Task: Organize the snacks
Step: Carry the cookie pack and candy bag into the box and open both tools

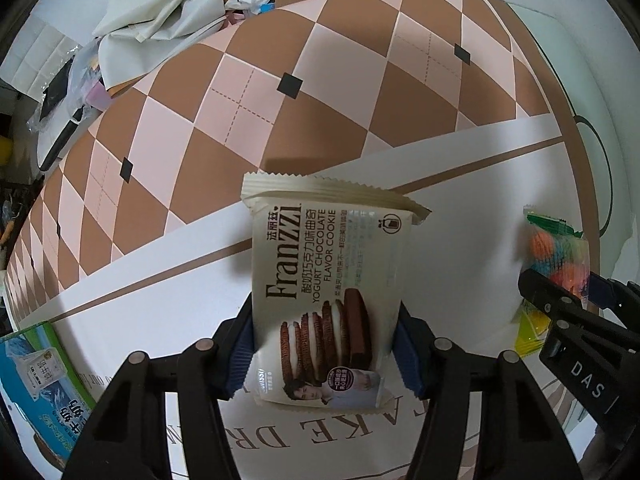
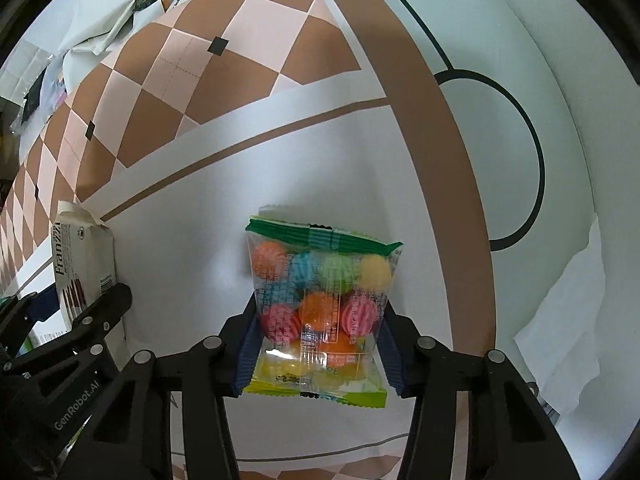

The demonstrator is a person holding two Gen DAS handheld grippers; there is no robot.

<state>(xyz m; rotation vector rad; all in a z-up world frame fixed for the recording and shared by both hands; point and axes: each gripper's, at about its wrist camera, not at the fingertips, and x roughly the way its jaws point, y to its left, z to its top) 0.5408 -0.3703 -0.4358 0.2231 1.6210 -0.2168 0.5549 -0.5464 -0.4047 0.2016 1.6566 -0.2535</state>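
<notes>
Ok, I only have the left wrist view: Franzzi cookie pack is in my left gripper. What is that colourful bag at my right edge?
Observer: A clear candy bag of striped balls, orange, blue, green, yellow and pink, with a green sealed top.
Operator: Is the right gripper actually holding it?
Observer: Yes, the right gripper has both blue pads against the bag's sides, near its lower half.
Operator: What lies beyond it on that side?
Observer: A black ring outline printed on the white surface, and a white sheet lying further right.
</notes>
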